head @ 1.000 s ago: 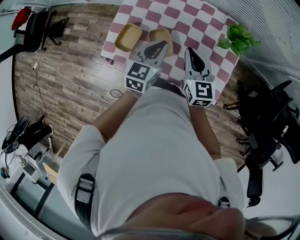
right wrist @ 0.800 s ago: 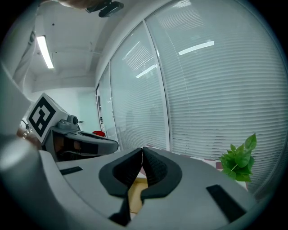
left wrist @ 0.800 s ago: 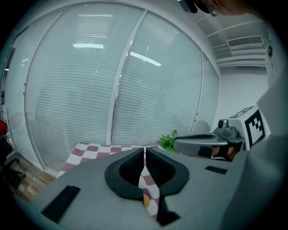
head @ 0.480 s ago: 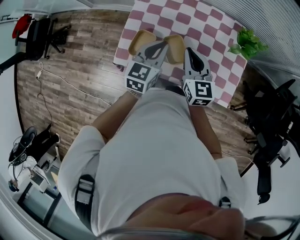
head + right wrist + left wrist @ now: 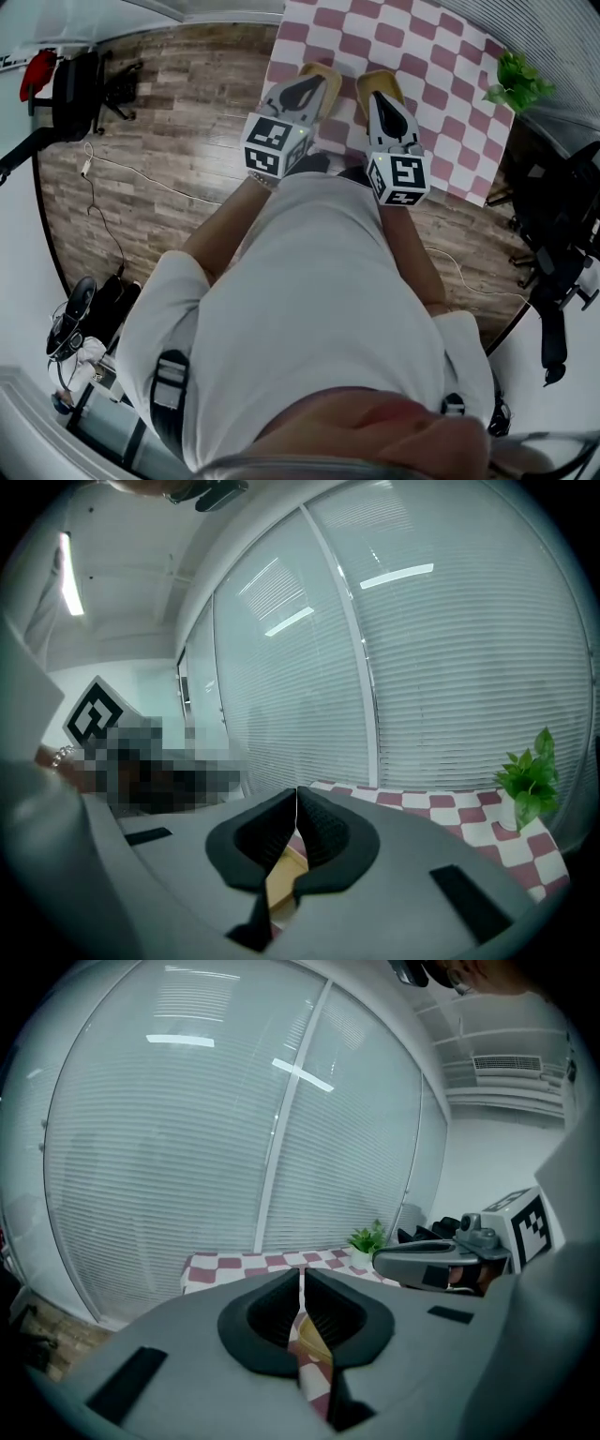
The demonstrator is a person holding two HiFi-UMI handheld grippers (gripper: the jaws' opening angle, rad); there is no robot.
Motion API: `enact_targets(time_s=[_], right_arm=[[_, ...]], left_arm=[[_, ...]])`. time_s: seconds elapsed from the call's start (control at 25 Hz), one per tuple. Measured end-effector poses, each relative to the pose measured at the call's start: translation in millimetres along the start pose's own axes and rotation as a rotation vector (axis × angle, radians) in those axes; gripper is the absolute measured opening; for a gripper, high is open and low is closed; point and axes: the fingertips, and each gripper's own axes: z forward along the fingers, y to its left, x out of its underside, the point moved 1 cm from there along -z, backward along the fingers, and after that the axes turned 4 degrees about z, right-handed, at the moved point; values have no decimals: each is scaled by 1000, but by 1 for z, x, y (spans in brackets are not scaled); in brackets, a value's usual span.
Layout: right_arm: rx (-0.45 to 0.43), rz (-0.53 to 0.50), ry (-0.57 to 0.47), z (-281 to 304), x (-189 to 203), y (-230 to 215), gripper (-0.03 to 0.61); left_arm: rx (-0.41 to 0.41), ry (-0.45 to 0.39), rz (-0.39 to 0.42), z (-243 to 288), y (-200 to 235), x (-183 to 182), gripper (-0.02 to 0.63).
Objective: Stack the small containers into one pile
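Note:
Two small tan containers sit near the front edge of the pink-and-white checkered table [image 5: 422,56]. In the head view the left container [image 5: 331,86] lies partly under my left gripper [image 5: 309,86], and the right container [image 5: 362,92] lies partly under my right gripper [image 5: 381,97]. Both grippers hover above them, shut and holding nothing. In the left gripper view the jaws of the left gripper [image 5: 301,1283] meet, and a slice of a tan container [image 5: 310,1343] shows below them. The right gripper [image 5: 296,803] also has its jaws together, above a tan container [image 5: 279,878].
A potted green plant [image 5: 517,82] stands at the table's right corner, also seen as the plant [image 5: 367,1239] and the plant [image 5: 527,778]. Black office chairs [image 5: 562,216] stand to the right and another chair [image 5: 70,80] at the far left. Cables [image 5: 94,187] lie on the wood floor.
The table and both containers have slid right and closer in the head view. Both grippers now hang over the containers. Their jaws have stayed shut.

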Motion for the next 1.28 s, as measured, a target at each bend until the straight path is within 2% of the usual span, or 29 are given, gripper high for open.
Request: enact_targets(time_s=[0.24,0.52,0.8,0.92,1.28], right_arm=[[29,38,39,14,25,20,32],[8,67,121,31,59,30,34],[15,126,190,55,95,26,35],[26,143,217,63,111,25,37],[67,240,320,88,175,12,63]], left_arm=[[23,44,11,-6,27,23,44],[52,124,-15,-2,46,58,46],[57,211,-17,16,60,100,49],[62,239,-28,25,67,118,102],[44,327,-62,52,87,176,103]])
